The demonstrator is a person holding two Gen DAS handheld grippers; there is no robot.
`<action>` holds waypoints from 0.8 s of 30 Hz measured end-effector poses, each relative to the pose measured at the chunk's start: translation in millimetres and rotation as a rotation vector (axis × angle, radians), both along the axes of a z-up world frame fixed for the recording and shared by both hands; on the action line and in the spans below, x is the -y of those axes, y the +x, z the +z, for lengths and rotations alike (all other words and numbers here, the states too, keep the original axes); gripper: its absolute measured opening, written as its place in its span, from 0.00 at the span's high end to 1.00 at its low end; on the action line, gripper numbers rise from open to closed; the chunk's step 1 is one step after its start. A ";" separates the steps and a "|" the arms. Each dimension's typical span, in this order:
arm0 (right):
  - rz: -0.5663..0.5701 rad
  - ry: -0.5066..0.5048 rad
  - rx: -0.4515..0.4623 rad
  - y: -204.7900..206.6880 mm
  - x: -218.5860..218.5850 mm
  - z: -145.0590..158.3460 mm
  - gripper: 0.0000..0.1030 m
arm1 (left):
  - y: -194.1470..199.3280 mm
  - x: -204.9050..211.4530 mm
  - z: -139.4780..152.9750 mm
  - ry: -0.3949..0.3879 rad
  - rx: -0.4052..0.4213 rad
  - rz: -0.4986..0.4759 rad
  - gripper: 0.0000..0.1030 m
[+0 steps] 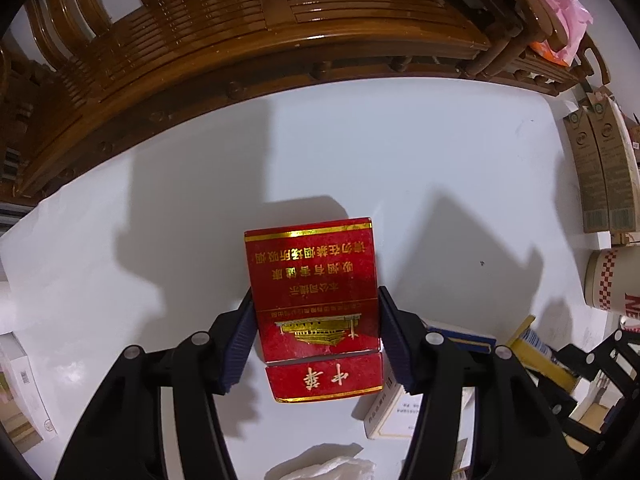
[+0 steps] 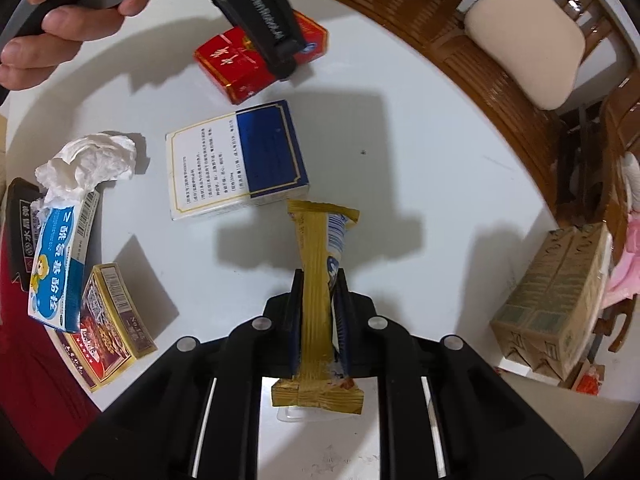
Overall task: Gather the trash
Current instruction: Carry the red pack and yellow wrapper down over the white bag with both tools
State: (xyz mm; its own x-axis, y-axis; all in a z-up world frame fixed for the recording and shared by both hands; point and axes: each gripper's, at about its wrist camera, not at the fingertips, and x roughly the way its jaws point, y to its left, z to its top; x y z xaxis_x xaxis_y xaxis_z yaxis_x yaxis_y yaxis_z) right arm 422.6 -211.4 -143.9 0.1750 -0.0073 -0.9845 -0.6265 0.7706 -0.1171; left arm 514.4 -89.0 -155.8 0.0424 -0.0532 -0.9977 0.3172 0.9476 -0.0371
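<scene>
A wooden chair [image 2: 472, 64] with slatted seat stands beside the white table [image 2: 440, 168]. A beige cushion [image 2: 528, 40] lies on it. A pink bag [image 1: 560, 8] rests on a neighbouring seat.

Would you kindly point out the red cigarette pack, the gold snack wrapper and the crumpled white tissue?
Red cigarette pack [image 1: 312, 292], left wrist view, front face.
Gold snack wrapper [image 2: 316, 280], right wrist view, middle of the strip.
Crumpled white tissue [image 2: 90, 164], right wrist view, centre of the wad.

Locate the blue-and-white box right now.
In the right wrist view the blue-and-white box lies flat on the white table, left of centre, between the red cigarette pack and the gold wrapper.
</scene>
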 end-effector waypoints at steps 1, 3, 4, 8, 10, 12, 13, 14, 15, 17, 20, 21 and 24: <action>-0.008 -0.003 0.018 -0.1 3.0 2.5 0.86 | -2.3 -0.7 4.2 -0.002 0.006 0.000 0.46; -0.025 0.001 0.042 -2.1 1.3 8.3 0.86 | -5.9 -1.8 11.8 0.000 0.022 -0.003 0.46; -0.037 0.003 0.067 -1.9 3.5 13.1 0.86 | -8.9 -4.1 18.2 -0.002 0.032 0.000 0.46; -0.098 0.016 0.152 0.2 9.0 39.3 0.86 | -21.0 -11.2 41.8 -0.004 0.069 -0.008 0.46; -0.110 0.016 0.203 -5.2 5.8 55.4 0.86 | -31.2 -14.3 56.0 0.001 0.092 -0.020 0.46; -0.138 -0.006 0.267 -18.3 2.3 69.9 0.86 | -43.9 -17.6 69.4 0.004 0.114 -0.032 0.46; -0.163 0.008 0.278 -23.4 5.9 78.1 0.86 | -54.6 -20.3 78.6 0.005 0.129 -0.041 0.46; -0.183 0.028 0.287 -27.0 5.8 85.4 0.86 | -63.9 -22.7 87.3 0.002 0.141 -0.047 0.46; -0.193 0.049 0.291 -31.7 3.7 92.6 0.86 | -70.2 -23.7 93.9 -0.004 0.149 -0.052 0.46; -0.210 0.066 0.308 -59.1 -3.3 110.5 0.86 | -92.7 -27.2 110.7 -0.017 0.170 -0.075 0.46; -0.228 0.105 0.311 -73.9 -11.6 125.6 0.86 | -127.4 -34.6 130.3 -0.016 0.212 -0.102 0.46; -0.226 0.103 0.321 -80.8 -16.3 129.8 0.86 | -139.0 -35.7 135.4 -0.019 0.220 -0.108 0.46; -0.223 0.097 0.344 -108.5 -33.7 142.5 0.86 | -174.4 -40.6 148.6 -0.040 0.237 -0.132 0.46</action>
